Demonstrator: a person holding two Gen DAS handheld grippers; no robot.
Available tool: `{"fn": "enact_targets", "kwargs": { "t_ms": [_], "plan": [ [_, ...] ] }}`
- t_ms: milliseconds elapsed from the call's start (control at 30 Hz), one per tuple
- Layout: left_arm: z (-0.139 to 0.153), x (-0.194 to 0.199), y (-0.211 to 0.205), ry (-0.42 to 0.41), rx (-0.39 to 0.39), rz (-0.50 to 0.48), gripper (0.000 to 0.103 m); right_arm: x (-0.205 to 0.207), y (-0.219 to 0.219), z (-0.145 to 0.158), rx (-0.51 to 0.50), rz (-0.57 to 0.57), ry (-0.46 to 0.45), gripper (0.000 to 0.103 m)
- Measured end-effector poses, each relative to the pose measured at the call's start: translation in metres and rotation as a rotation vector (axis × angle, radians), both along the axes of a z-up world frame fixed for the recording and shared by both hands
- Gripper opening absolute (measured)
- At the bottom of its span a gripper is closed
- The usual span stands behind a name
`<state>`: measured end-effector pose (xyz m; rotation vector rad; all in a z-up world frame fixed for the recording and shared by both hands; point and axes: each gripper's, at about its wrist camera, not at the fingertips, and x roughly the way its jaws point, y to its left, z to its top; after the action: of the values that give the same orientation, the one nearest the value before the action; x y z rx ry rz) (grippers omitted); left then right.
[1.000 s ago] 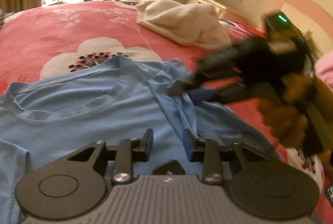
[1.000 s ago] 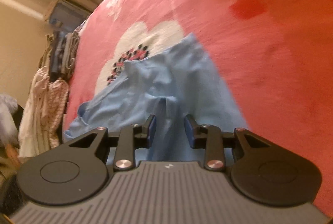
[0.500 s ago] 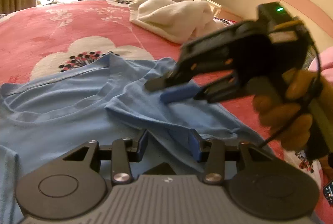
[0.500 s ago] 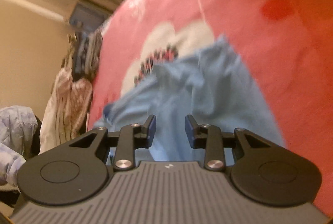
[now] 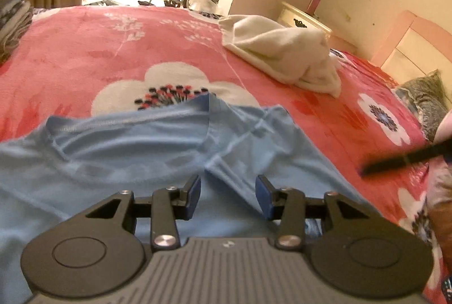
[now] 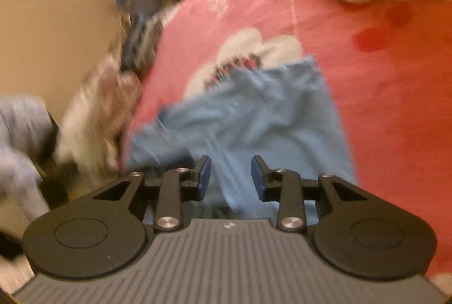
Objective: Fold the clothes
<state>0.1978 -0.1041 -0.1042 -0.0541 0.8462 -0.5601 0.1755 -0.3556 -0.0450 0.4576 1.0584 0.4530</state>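
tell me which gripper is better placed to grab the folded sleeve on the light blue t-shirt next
Left. The left gripper hangs open right over the light blue t-shirt sleeve fold; the right gripper sits higher, its view blurred.

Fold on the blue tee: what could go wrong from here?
1. The light blue cotton T-shirt lies rumpled, its sleeve doubled over the body; folding now may lock in creases.
2. Both grippers' jaws stand apart with nothing clamped, so a close could miss or pinch several layers.
3. The cream crumpled towel lies nearby and might snag a wide sweep.
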Motion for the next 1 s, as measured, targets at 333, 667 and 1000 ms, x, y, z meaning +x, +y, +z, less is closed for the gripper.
{"fn": "enact_targets", "kwargs": {
  "t_ms": [333,667,1000],
  "plan": [
    [-0.02,0.02,-0.026,-0.021,0.177,0.034,0.041,0.016,0.041,-0.044,-0.227,0.12,0.014,0.03],
    [-0.021,0.019,-0.024,-0.044,0.165,0.012,0.041,-0.064,0.035,-0.025,-0.401,0.396,0.053,0.029],
    [-0.013,0.004,-0.011,-0.047,0.17,0.004,0.041,-0.036,0.071,-0.017,-0.386,0.384,-0.109,0.029]
  ]
}}
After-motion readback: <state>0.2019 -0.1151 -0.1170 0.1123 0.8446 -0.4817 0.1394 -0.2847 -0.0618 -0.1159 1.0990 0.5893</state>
